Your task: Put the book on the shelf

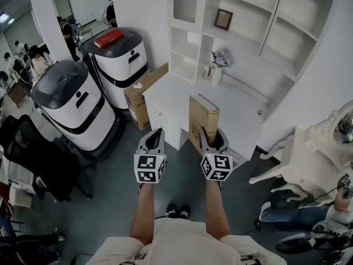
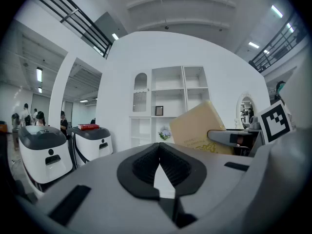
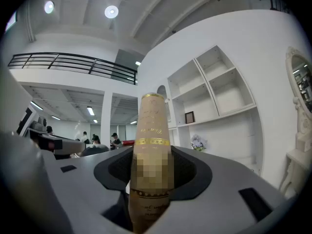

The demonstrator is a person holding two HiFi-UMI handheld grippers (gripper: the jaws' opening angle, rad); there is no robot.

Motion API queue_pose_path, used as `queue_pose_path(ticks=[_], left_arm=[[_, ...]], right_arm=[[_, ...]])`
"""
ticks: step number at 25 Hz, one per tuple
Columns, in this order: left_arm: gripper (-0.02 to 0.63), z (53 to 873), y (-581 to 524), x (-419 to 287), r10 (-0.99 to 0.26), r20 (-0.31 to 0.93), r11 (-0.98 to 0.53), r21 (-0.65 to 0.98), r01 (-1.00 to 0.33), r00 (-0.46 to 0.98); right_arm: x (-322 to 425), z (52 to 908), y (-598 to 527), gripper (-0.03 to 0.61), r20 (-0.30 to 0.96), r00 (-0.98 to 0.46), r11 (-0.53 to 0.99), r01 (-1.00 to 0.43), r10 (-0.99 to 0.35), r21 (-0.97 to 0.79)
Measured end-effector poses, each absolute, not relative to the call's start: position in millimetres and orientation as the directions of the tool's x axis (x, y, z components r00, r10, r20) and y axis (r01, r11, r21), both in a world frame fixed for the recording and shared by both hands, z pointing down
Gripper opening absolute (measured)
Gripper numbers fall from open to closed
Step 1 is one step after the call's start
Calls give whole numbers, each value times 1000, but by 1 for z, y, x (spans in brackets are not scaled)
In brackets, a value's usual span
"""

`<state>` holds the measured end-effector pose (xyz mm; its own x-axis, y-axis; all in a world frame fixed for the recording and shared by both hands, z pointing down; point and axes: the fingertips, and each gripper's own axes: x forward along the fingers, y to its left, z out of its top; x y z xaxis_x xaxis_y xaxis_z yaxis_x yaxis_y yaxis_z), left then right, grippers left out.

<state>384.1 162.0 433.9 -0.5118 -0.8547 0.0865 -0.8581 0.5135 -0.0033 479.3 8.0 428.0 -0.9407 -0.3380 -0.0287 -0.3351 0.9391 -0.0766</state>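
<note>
Currently, the right hand-held gripper has its jaws clamped on the lower end of the tan book, one pad on each cover. The book stands upright, its spine facing back toward the gripper; this suits sliding it in vertically. The jaws stand fairly wide because the book's thickness fills them. The left hand-held gripper, just beside the right one on its left, is closed with its pads meeting and nothing between them; it appears to be kept clear in reserve. Both point level. The white shelf lies ahead of and above the right gripper, and the desk ahead of and below it. Judgement: the book is carried, not yet placed.
</note>
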Motion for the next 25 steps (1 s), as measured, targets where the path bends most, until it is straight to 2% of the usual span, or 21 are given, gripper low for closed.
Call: queue_pose_path(ticks=[13,19,25], left_arm=[[17,433,131,391,-851,85,521,-1,-854,-519],[17,446,117,392,-856,105,509,-2,-861,-506],[17,452,93,372,-858,100,507,18,-862,-503]], right_arm=[[501,435,-27,224,-20,-939,936,-342,-345,-86],[504,439,-45,224,-66,-943,930,-309,-327,-197],[492,449,-67,224,-49,-941,928,-319,-334,-194]])
